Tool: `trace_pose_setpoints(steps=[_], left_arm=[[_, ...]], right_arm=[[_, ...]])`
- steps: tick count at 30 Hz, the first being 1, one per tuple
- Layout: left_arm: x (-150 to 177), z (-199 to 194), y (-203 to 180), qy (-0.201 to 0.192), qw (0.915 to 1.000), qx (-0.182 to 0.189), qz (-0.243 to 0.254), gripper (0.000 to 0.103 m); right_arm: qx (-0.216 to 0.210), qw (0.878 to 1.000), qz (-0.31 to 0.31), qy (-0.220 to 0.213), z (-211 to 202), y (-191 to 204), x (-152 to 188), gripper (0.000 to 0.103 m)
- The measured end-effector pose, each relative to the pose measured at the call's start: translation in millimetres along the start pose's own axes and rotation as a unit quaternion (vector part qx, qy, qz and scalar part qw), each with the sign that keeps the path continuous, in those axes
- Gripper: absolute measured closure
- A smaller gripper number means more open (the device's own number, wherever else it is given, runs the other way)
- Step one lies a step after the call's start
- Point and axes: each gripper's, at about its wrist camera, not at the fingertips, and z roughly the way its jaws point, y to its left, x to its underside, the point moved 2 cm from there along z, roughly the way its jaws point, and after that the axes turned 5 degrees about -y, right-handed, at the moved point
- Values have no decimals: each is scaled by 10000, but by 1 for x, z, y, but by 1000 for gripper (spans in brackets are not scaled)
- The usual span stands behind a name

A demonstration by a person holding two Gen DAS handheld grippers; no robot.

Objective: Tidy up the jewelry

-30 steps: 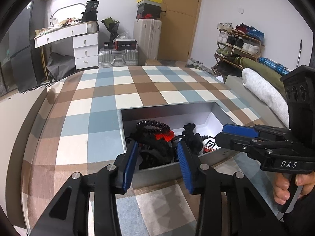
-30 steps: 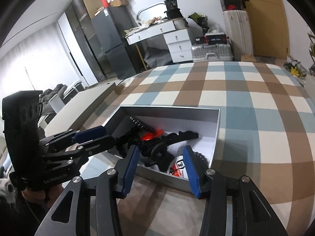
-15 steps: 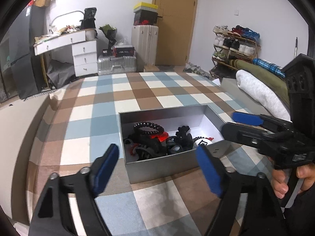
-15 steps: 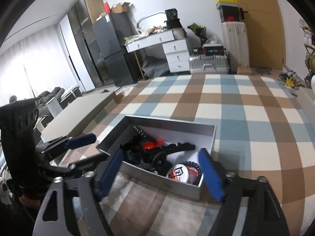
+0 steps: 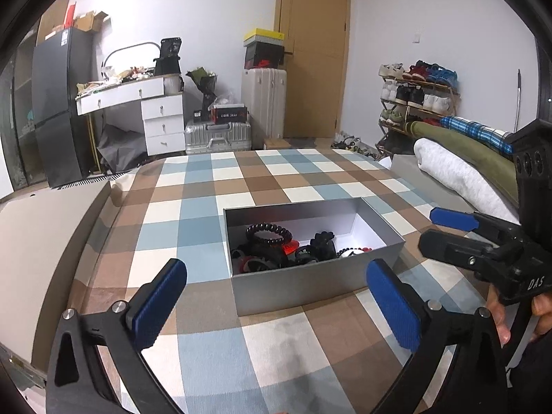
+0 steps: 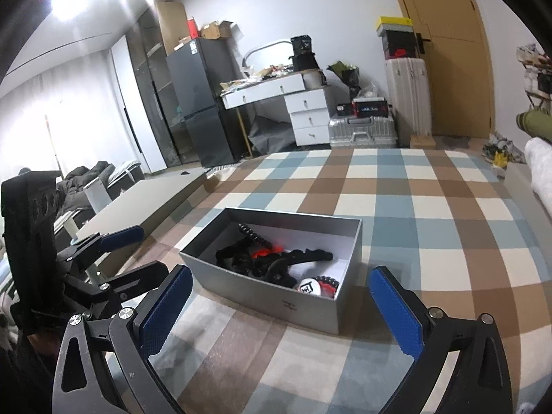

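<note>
Both claws had pulled back from the box (image 5: 312, 288) and spread wide, left claw (image 5: 276, 305) and right claw (image 6: 277, 310) empty; jewelry (image 5: 276, 246) tangled inside on the plaid bed (image 5: 193, 186), likely light, slippery; grip the bead bracelet (image 5: 269, 232).

We see open grey box (image 5: 303, 286) on checked bed, black beaded bracelet (image 5: 269, 233), tangled black-red jewelry (image 6: 272, 264) inside

Grey box (image 5: 303, 288) (blue-brown checked cloth (image 5: 193, 207))
</note>
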Motion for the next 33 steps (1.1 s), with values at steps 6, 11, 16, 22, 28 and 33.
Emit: trace_pose_setpoints(steps=[6,11,16,22,28,33], left_arm=[[16,-4,-1,-82,9998,-91,152,1],[24,1,0,-3,9998,-74,171,1],[29,3,2,6,10000,3,39,1],[31,-1,1,-66,10000,-4,24,1],[31,-2,2,-84,10000,9,-12,1],[32,-1,4,-73,10000,4,-58,1]], right_arm=[[-98,9999,-43,-90,-6,-1,13,0],[-157,9997,112,-134,-1,-5,25,0],[-224,9994,226,-155,1,-8,28,0],[-196,9994,190,-214,-2,-6,28,0],[-121,9997,-70,-205,-2,4,28,0],[-131,9997,5,-203,-2,0,28,0]])
